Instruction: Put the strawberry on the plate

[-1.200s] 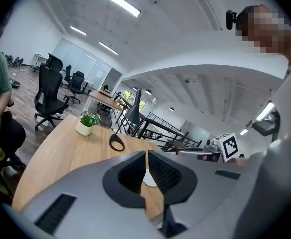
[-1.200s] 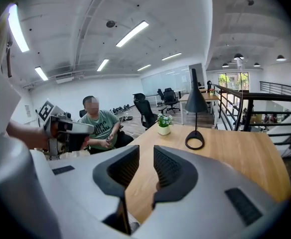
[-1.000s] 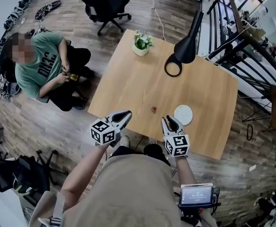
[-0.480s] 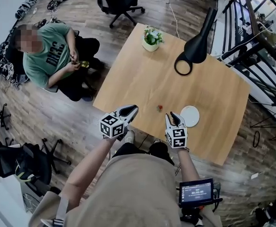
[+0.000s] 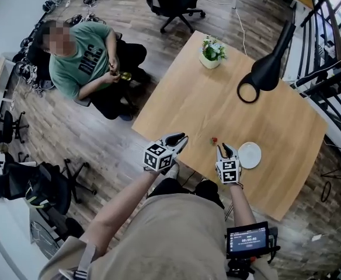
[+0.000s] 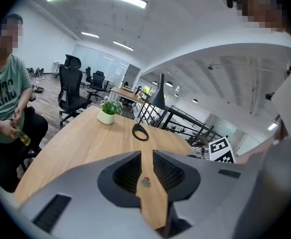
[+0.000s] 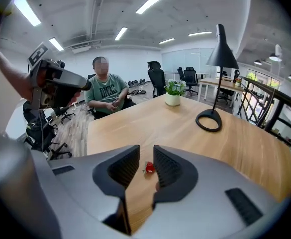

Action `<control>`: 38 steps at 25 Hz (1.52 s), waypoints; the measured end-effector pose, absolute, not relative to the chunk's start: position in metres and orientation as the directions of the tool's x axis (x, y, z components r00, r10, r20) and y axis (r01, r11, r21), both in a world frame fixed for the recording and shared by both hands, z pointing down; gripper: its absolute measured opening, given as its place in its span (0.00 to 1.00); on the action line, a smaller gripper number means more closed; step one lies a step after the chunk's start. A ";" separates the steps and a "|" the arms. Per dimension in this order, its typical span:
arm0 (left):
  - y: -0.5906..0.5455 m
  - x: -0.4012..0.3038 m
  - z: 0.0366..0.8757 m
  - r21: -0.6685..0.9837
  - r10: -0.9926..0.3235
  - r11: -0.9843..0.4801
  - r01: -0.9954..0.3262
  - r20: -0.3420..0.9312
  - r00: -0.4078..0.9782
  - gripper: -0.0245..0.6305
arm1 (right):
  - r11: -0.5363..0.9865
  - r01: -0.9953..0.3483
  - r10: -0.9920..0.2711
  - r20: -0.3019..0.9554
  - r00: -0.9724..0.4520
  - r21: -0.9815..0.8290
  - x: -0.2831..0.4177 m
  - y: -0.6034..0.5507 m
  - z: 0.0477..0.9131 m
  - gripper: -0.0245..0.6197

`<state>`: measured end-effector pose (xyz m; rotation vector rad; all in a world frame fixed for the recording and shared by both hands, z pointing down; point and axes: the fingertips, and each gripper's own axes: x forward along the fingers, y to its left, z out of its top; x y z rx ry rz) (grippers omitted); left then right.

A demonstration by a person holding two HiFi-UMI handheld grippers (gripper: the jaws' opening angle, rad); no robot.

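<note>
Lying on the counter (image 5: 205, 98), the strawberry (image 5: 214, 140) sits just ahead of the right gripper (image 5: 223, 149), seen through its narrow-open, empty jaws and untouched. The plate (image 5: 249, 155) is near, on the gripper's far side. The left gripper (image 5: 179, 140) hovers at the counter edge, jaws slightly apart, empty.

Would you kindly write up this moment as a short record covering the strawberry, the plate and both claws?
strawberry: lying on the table, not gripped
plate: empty, to the right of the strawberry in the head view
left claw: open, holds nothing
right claw: open, strawberry ahead, seen through its gap
task: not yet done
</note>
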<state>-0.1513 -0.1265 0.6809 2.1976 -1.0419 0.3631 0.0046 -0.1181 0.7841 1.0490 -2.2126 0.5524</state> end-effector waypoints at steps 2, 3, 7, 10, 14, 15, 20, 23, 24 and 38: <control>-0.125 -0.154 0.686 0.444 -0.573 -0.455 -0.772 0.518 0.635 0.12 | 0.615 -0.781 -0.520 0.689 -0.505 -0.108 -0.003 -0.120 0.792 0.15; -0.126 -0.156 0.688 0.439 -0.572 -0.453 -0.776 0.525 0.630 0.12 | 0.626 -0.772 -0.511 0.689 -0.514 -0.111 -0.008 -0.121 0.796 0.15; -0.126 -0.158 0.695 0.432 -0.566 -0.443 -0.786 0.544 0.619 0.12 | 0.666 -0.737 -0.467 0.703 -0.536 -0.119 -0.017 -0.123 0.814 0.21; -0.125 -0.157 0.703 0.434 -0.560 -0.433 -0.790 0.557 0.613 0.12 | 0.686 -0.721 -0.447 0.725 -0.523 -0.097 -0.016 -0.124 0.829 0.21; -0.125 -0.160 0.712 0.431 -0.555 -0.419 -0.799 0.575 0.601 0.12 | 0.713 -0.697 -0.418 0.757 -0.503 -0.070 -0.016 -0.126 0.836 0.21; -0.125 -0.161 0.714 0.432 -0.555 -0.415 -0.801 0.577 0.599 0.12 | 0.719 -0.692 -0.412 0.762 -0.500 -0.066 -0.016 -0.126 0.840 0.21; -0.124 -0.162 0.719 0.431 -0.551 -0.407 -0.806 0.588 0.592 0.12 | 0.752 -0.657 -0.382 0.782 -0.493 -0.046 -0.017 -0.126 0.853 0.21; -0.123 -0.160 0.721 0.437 -0.549 -0.403 -0.804 0.588 0.595 0.16 | 0.779 -0.626 -0.359 0.799 -0.483 -0.029 -0.017 -0.124 0.865 0.21; -0.122 -0.159 0.722 0.438 -0.549 -0.402 -0.804 0.588 0.594 0.16 | 0.786 -0.617 -0.351 0.804 -0.480 -0.025 -0.017 -0.124 0.869 0.21; -0.109 -0.164 0.717 0.420 -0.574 -0.373 -0.827 0.595 0.562 0.16 | 0.887 -0.462 -0.263 0.846 -0.463 0.023 -0.028 -0.121 0.908 0.30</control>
